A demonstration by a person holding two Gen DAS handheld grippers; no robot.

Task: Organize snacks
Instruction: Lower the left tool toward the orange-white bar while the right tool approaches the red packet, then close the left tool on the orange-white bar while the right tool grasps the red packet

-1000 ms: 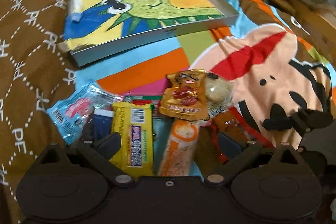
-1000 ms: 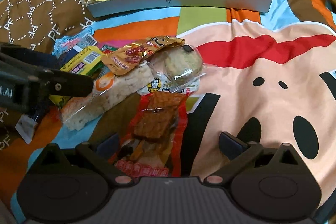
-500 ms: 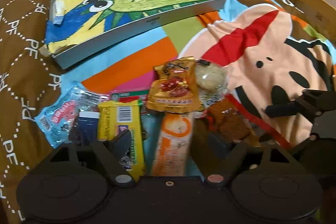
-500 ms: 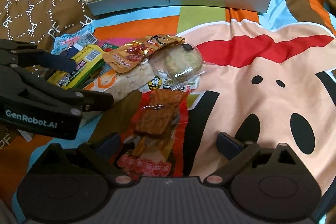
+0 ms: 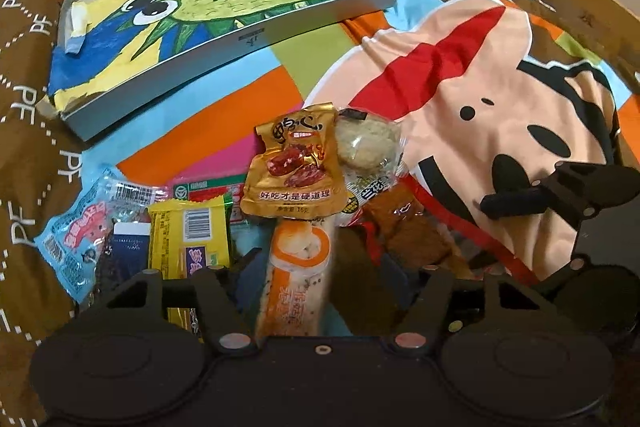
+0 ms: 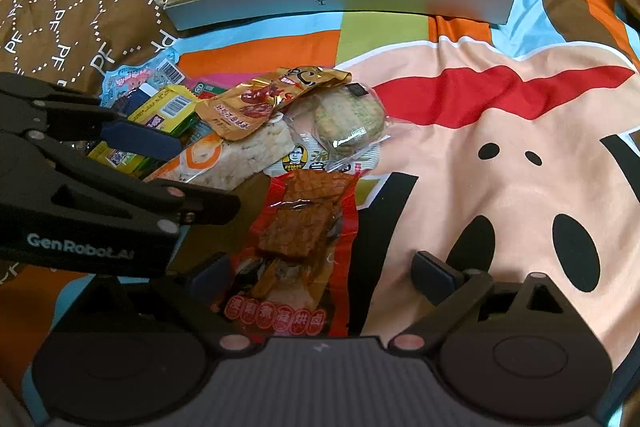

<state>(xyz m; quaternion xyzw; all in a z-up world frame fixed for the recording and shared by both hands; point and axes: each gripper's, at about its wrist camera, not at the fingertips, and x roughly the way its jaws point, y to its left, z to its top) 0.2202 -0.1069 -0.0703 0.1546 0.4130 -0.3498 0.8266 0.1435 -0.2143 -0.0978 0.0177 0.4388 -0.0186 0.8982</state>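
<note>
One rice bar (image 5: 294,279) – orange-white wrapper (clear end) – between closing left gripper (image 5: 320,267).

Far: shallow box (image 6: 340,3) on the bedspread (image 6: 500,155).
Near: snack pile between box and cameras.
Pile left: wafer bar (image 5: 188,239), candy packet (image 5: 76,235) further left.
Pile middle: date pouch (image 5: 296,167) overlapping rice cracker bar (image 5: 296,287).
Pile right: round biscuit (image 5: 366,143); dried tofu pack (image 6: 296,239) nearer.

Gold pouch (image 5: 295,163); yellow bar (image 5: 188,239); grey tray (image 5: 256,39).
</note>
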